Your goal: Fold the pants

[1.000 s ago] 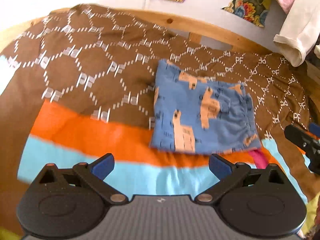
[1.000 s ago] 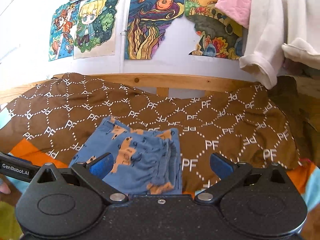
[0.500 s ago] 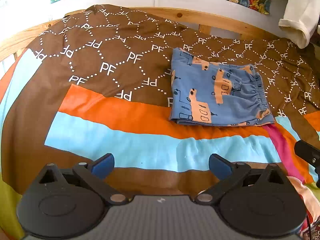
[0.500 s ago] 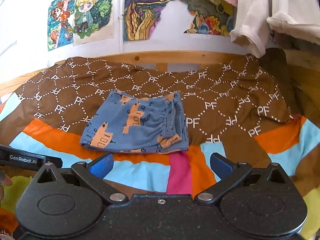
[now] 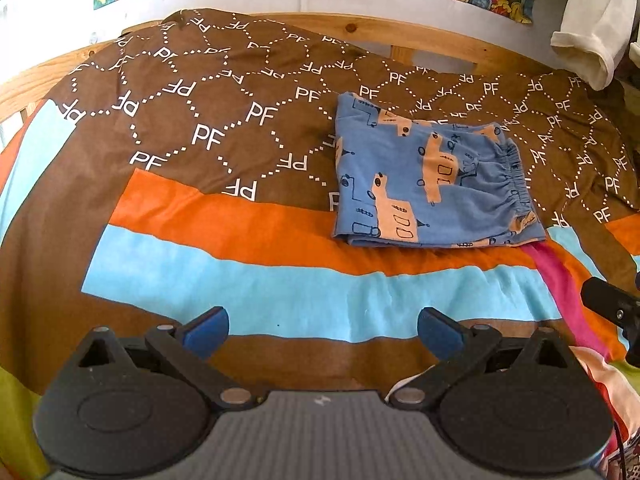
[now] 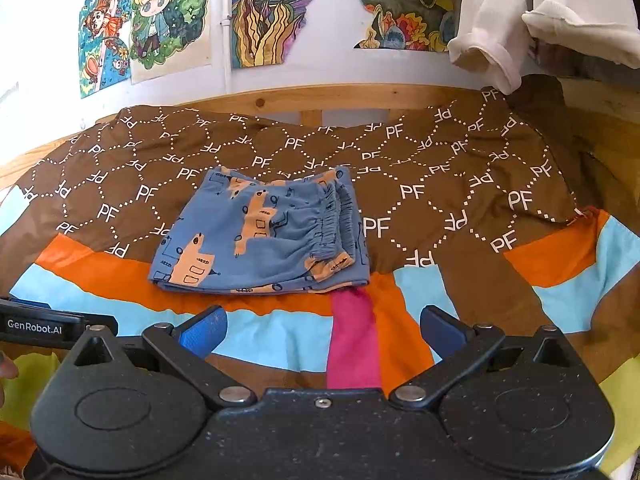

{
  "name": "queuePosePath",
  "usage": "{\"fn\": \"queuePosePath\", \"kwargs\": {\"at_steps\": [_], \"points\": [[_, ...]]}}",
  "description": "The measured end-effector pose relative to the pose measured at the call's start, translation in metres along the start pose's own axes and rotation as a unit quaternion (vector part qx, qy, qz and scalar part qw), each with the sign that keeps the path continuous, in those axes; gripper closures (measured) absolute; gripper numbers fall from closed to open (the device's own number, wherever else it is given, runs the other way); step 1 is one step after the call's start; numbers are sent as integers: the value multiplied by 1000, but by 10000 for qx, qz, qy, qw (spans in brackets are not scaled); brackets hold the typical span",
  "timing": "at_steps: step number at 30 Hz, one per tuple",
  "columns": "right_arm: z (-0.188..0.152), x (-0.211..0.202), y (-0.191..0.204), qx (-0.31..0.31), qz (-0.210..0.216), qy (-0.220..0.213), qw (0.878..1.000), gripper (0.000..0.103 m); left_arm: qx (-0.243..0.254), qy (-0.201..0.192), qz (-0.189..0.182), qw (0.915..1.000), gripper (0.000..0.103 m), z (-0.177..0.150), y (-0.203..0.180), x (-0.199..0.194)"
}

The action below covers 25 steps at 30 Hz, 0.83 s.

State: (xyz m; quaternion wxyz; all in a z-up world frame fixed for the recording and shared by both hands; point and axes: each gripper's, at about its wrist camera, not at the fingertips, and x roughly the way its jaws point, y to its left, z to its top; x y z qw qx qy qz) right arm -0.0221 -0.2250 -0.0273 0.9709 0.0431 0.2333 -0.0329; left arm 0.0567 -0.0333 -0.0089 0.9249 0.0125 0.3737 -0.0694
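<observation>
— Where are the pants?

— The blue pants [image 5: 432, 184] with the orange vehicle print lie folded into a compact rectangle on my bedspread [image 5: 240, 272], straddling the edge where the brown "PF" patterned part meets the orange stripe. Their elastic waistband is on the right side, gathered and stacked in layers.

— And your tools?

— My left gripper [image 5: 323, 330] has its blue-padded jaws spread wide with nothing between them; it hangs over the near light-blue and brown stripes, well apart from the pants, which sit farther off and to its right. My right gripper [image 6: 323, 330] is spread just as wide and also holds nothing. From its camera the pants [image 6: 264, 236] lie ahead and slightly left, with a pink strip of the bedspread [image 6: 440, 320] running from their near right corner toward me.

— Anything else around?

— A wooden bed frame [image 6: 320, 98] runs along the far edge, colourful drawings [image 6: 168, 20] are stuck on the wall, and a cream garment [image 6: 520, 20] hangs at the far right.
</observation>
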Motion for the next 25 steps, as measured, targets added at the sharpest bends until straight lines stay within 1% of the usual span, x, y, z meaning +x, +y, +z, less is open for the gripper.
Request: {"fn": "queuePosePath", "kwargs": {"at_steps": [8, 13, 17, 21, 25], "points": [[0, 2, 2, -37, 33, 49, 10000, 1, -73, 32, 28, 10000, 0, 0, 1, 2], [0, 4, 2, -49, 55, 95, 9999, 1, -107, 147, 13, 9998, 0, 1, 2, 3], [-1, 5, 3, -54, 77, 123, 9999, 1, -45, 185, 41, 9998, 0, 1, 1, 4], [-1, 6, 3, -65, 99, 141, 9998, 1, -40, 227, -43, 9997, 0, 0, 1, 5], [-2, 6, 3, -68, 117, 164, 9998, 1, -13, 222, -38, 9997, 0, -1, 0, 5]]}}
